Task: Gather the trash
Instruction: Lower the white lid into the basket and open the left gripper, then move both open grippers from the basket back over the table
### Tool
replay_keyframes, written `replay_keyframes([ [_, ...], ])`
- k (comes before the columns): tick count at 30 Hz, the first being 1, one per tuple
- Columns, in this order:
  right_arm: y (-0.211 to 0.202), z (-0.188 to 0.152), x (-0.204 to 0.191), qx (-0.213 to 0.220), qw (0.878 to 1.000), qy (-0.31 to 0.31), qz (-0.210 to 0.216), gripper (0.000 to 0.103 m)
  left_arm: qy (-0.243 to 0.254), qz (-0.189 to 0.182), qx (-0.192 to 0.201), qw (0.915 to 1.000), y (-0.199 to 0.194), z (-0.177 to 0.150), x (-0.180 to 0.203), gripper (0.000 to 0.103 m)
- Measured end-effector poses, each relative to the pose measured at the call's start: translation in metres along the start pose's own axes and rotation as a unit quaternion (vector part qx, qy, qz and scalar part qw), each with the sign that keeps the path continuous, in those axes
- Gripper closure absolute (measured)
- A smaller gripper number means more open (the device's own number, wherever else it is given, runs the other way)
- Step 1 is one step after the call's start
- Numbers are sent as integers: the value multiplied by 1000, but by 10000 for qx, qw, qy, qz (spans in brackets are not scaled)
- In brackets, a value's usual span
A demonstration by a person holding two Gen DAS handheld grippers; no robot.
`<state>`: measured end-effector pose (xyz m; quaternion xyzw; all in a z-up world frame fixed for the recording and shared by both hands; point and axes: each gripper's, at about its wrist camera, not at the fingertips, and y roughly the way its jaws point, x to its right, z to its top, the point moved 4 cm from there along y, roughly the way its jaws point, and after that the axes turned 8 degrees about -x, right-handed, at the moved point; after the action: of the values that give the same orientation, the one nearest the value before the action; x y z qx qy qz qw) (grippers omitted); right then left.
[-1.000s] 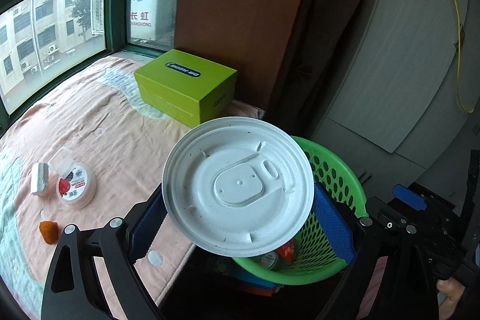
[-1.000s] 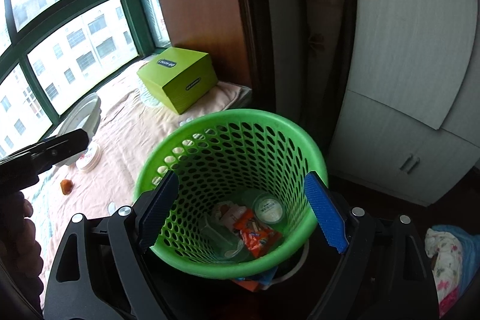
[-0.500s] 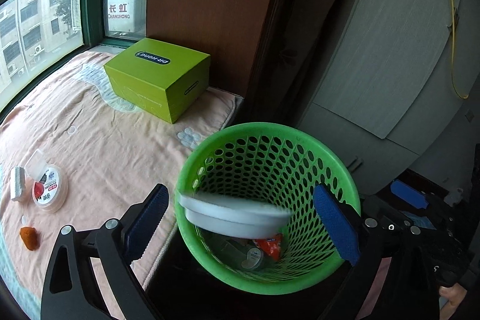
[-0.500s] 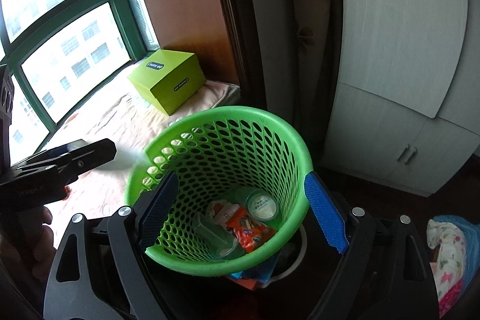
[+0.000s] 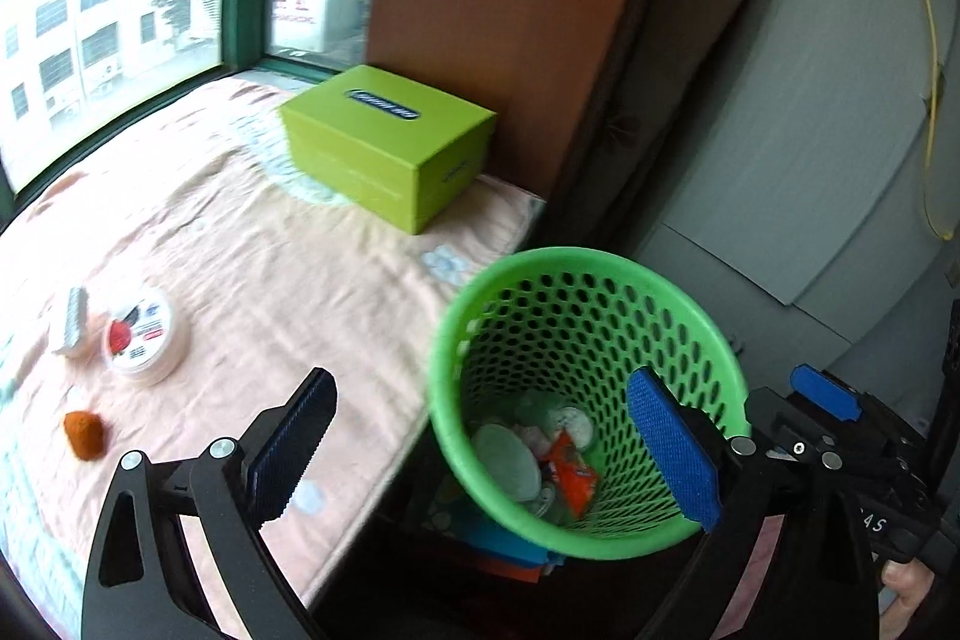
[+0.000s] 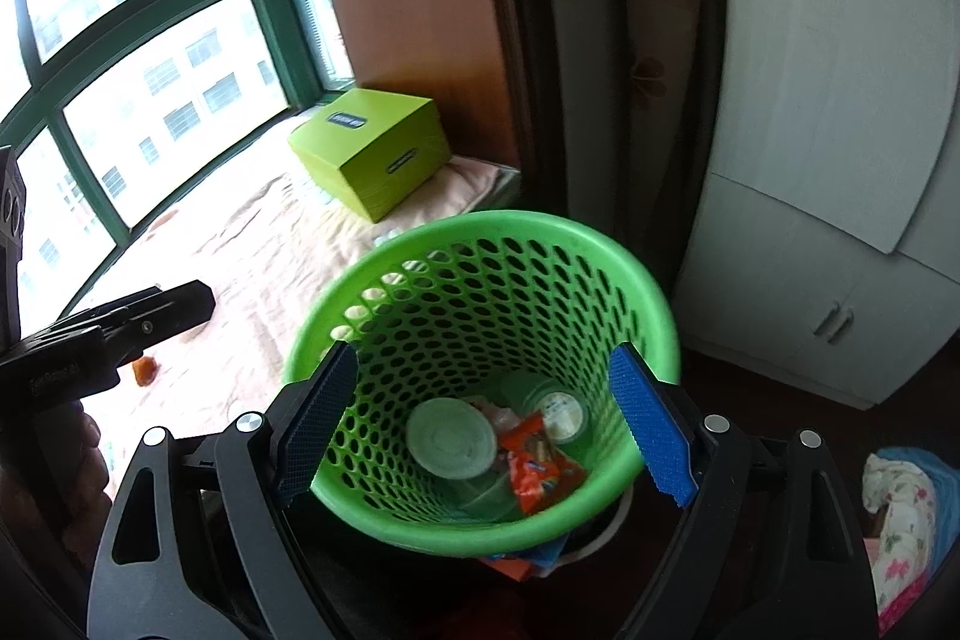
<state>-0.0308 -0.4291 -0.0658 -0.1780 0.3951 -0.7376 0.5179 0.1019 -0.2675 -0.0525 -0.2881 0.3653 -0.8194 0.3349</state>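
Note:
A green perforated basket (image 5: 708,304) (image 6: 654,292) stands beside the bed. A white round lid (image 6: 451,437) (image 5: 504,460) lies inside it with an orange wrapper (image 6: 537,460) and a small cup (image 6: 561,415). My left gripper (image 5: 480,454) is open and empty, over the basket's near left rim. My right gripper (image 6: 486,427) is open and empty, its jaws standing on either side of the basket. On the pink bedspread (image 5: 240,250) lie a round tub (image 5: 141,337), a small white piece (image 5: 72,322) and an orange scrap (image 5: 84,433).
A lime-green box (image 5: 390,142) (image 6: 372,148) sits at the bed's far corner by a brown panel. Windows line the left. White cabinets (image 6: 810,220) stand on the right. Cloth (image 6: 906,496) lies on the floor at the lower right. The left tool's body (image 6: 114,328) shows in the right wrist view.
The white lid left my left gripper and dropped into the basket, where it now lies flat. My left gripper has swung a little left, toward the bed.

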Motion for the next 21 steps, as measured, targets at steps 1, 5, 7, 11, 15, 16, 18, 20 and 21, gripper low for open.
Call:
replay_keyframes([
  [1, 1, 0, -4, -6, 10000, -35, 34, 18, -62, 43, 22, 10000, -2, -2, -6, 9],
  [5, 5, 3, -20, -31, 9997, -192, 151, 18, -253, 255, 62, 9993, -9, -8, -31, 9],
  [7, 9, 4, -29, -54, 9994, -286, 211, 18, -324, 453, 95, 9984, -13, -12, -44, 9],
  [11, 17, 8, -52, -101, 9981, -485, 371, 18, -579, 708, 105, 9958, -22, -20, -76, 9],
  [15, 24, 11, -75, -135, 9960, -721, 507, 18, -879, 947, 111, 9916, -29, -29, -111, 9],
  [16, 25, 12, -81, -140, 9954, -782, 542, 18, -932, 1040, 111, 9901, -31, -32, -121, 9],
  [18, 28, 14, -92, -147, 9942, -884, 602, 18, -1035, 1156, 102, 9878, -35, -37, -138, 9],
  [20, 31, 16, -103, -157, 9929, -980, 651, 18, -1139, 1273, 93, 9853, -37, -43, -156, 9],
  [21, 33, 17, -108, -166, 9923, -1025, 675, 18, -1170, 1332, 81, 9841, -38, -46, -164, 9],
])
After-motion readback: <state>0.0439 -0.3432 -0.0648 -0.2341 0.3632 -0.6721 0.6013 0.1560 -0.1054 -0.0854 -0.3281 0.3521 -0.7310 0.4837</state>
